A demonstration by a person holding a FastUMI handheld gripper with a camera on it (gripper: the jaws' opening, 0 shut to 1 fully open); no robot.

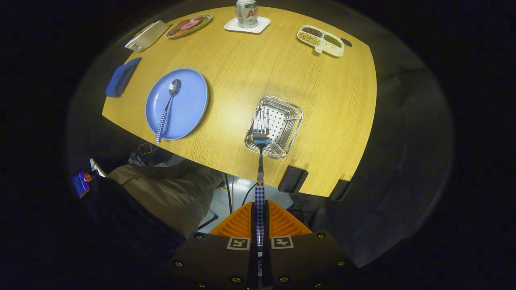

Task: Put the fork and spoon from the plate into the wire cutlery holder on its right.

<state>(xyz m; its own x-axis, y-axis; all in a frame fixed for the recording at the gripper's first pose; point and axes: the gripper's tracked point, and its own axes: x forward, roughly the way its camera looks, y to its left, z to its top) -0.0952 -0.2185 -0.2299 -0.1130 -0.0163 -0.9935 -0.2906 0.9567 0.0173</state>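
One item down-ish: tongs (pixel 259 225) clamped tight on the fork (pixel 261 133) handle, tines hanging over the wire cutlery holder (pixel 290 121) near the bench (pixel 282 68) front edge, w/ spoon (pixel 168 106) lying on the blue plate (pixel 193 100) toward the left edge. Best approach, imo: centre tines over the basket, lower until fork is inside the rim, then release so it doesn't bounce out.
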